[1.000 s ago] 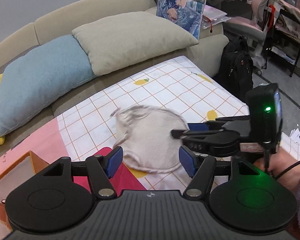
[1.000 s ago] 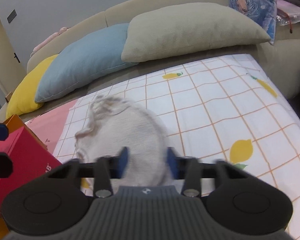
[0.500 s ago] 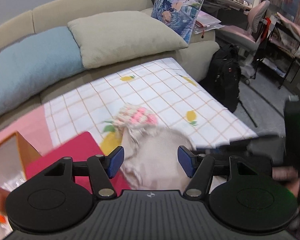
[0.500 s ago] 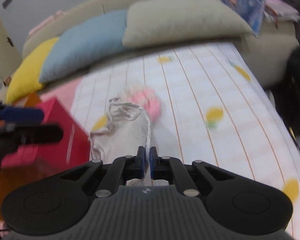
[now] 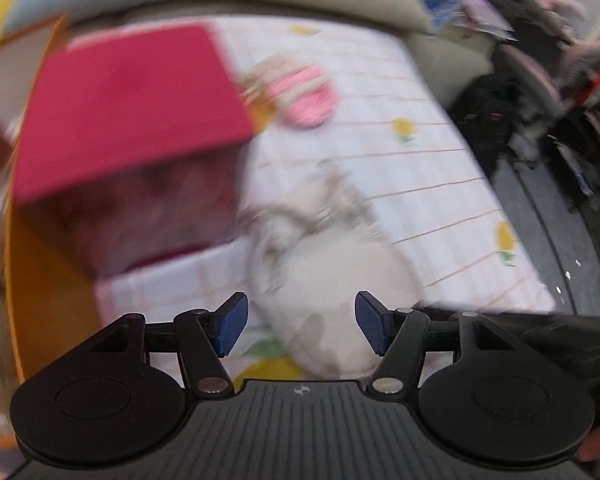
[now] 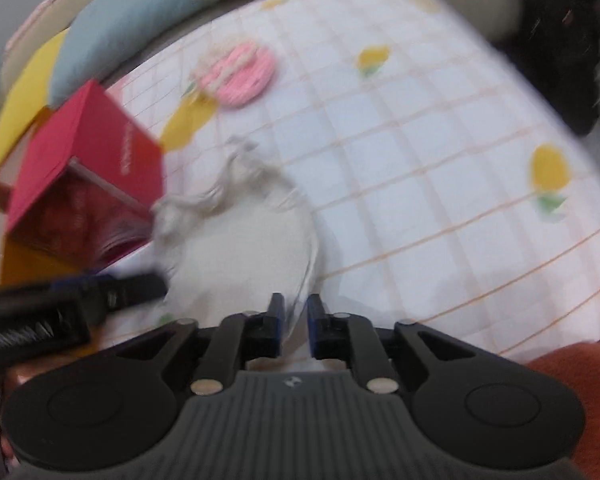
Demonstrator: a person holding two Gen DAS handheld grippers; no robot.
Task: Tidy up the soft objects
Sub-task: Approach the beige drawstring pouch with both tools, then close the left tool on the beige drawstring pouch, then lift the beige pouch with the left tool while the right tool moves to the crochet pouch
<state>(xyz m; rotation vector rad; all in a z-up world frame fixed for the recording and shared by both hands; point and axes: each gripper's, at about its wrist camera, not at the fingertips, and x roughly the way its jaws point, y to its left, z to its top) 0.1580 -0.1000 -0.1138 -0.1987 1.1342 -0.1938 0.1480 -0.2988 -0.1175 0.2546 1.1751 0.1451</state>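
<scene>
A cream knitted cloth point(image 6: 240, 240) hangs from my right gripper point(image 6: 293, 316), which is shut on its near edge and holds it above the checked sheet. In the left wrist view the same cloth point(image 5: 332, 264) hangs just ahead of my left gripper point(image 5: 298, 330), which is open and empty. A pink and cream knitted piece point(image 6: 236, 68) lies flat on the sheet further back; it also shows in the left wrist view point(image 5: 300, 92). My left gripper shows at the left edge of the right wrist view point(image 6: 80, 296). Both views are blurred.
A red box point(image 5: 128, 128) with an open flap stands left of the cloth, inside an orange box point(image 5: 40, 292). Yellow, blue and beige cushions point(image 6: 112, 28) line the sofa back. A black backpack point(image 6: 564, 40) stands on the floor beyond the sheet's right edge.
My right gripper closed on the cream cloth and lifted it off the sheet, uncovering the pink piece. Both grippers rose and swung towards the red box.
</scene>
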